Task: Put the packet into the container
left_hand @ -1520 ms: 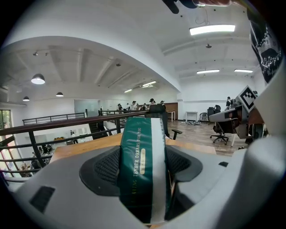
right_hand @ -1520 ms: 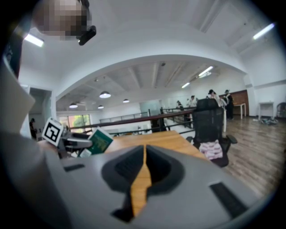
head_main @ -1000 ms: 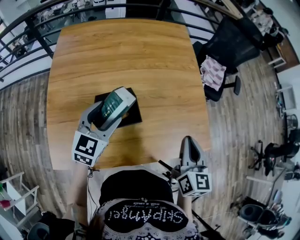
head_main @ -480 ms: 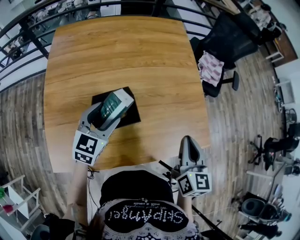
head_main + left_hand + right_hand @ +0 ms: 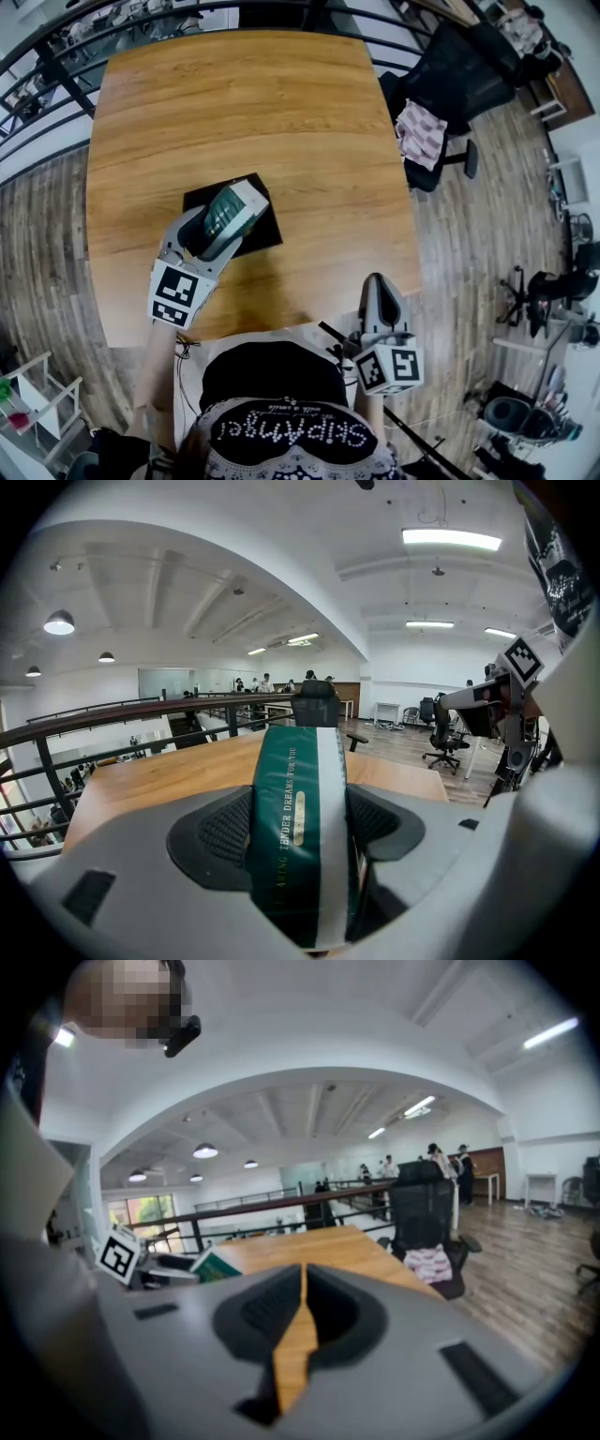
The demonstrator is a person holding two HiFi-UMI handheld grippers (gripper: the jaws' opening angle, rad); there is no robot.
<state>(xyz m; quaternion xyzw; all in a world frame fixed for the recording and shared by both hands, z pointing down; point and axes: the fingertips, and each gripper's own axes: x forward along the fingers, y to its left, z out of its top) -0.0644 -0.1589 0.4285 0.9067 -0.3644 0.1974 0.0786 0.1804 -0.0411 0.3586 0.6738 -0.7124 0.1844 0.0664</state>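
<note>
The left claw point(image 5: 228, 208) is clamped on the green packet point(image 5: 221, 216) and holds it over the black container point(image 5: 266, 228) on the tabletop point(image 5: 244, 103). It has hardly moved since before. The right claw point(image 5: 378, 289) is closed on nothing, by the tabletop's near edge.

My left gripper point(image 5: 302, 794) is matt grey plastic with ribbed pads point(image 5: 225, 832). The packet point(image 5: 291, 841) is glossy film, the table point(image 5: 244, 112) smooth wood, the container point(image 5: 269, 230) matt black.

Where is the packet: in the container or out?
Out: the left gripper clamps the packet over the black container.
</note>
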